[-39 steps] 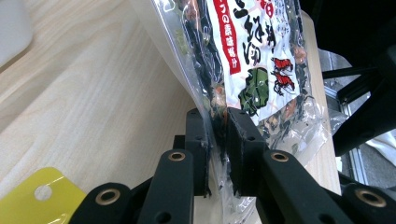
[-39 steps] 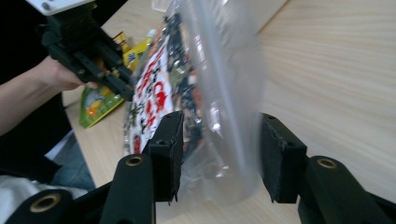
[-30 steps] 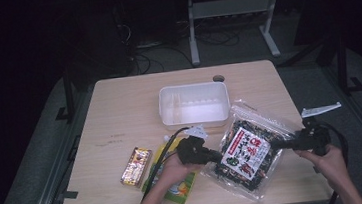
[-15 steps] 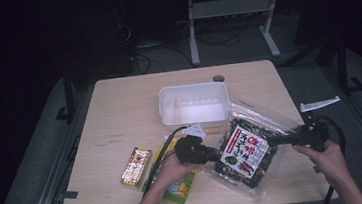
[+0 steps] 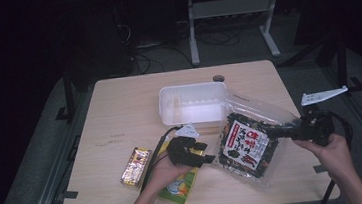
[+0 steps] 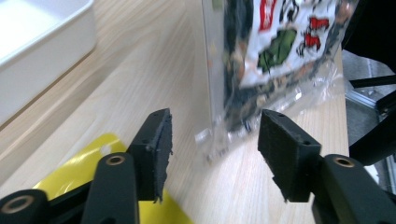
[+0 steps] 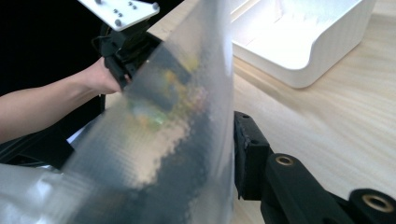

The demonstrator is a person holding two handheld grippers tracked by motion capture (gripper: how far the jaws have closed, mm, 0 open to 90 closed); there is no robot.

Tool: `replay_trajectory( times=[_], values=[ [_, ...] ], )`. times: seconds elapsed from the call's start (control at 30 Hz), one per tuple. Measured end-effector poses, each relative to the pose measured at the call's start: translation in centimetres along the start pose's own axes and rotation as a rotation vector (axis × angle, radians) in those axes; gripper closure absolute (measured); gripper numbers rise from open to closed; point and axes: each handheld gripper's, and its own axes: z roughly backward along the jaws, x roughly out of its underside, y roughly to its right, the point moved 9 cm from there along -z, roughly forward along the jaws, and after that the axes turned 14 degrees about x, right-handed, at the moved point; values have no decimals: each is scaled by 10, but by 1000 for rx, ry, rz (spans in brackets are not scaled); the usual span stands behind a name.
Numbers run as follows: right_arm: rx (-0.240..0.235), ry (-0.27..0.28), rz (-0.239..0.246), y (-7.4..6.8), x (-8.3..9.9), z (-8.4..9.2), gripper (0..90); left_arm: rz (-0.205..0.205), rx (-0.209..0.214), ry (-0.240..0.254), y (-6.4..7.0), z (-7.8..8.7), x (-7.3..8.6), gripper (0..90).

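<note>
Dark room, wood table (image 5: 119, 108). Your right gripper (image 5: 278, 131) was clamped on the bag's (image 5: 247, 143) right edge, tilting that side off the table. Your left gripper (image 5: 205, 152) had just been opening, its jaws apart with nothing between them, the bag's left corner just ahead. The bag's long axis ran between your hands, so the right carried it alone; the bin (image 5: 193, 106) lay just behind. Left gripper view showed the printed front; right gripper view showed blurred film against one pad.
</note>
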Motion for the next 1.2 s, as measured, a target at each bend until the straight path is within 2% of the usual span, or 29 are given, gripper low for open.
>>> replay_trajectory(
  times=[0.03,0.27,0.57,0.83,1.2],
  values=[
    [2,3,3,-1,-2,1,778,0,-18,-3,1,5,2,412],
    [31,21,25,-3,-16,6,778,5,-68,-9,6,22,12,331],
    [57,28,56,-9,-35,6,778,25,-105,3,10,42,30,285],
    [74,40,79,-14,-53,5,778,18,-135,2,19,58,44,265],
    [99,45,110,-17,-80,-4,778,21,-157,3,28,69,62,246]
  ],
)
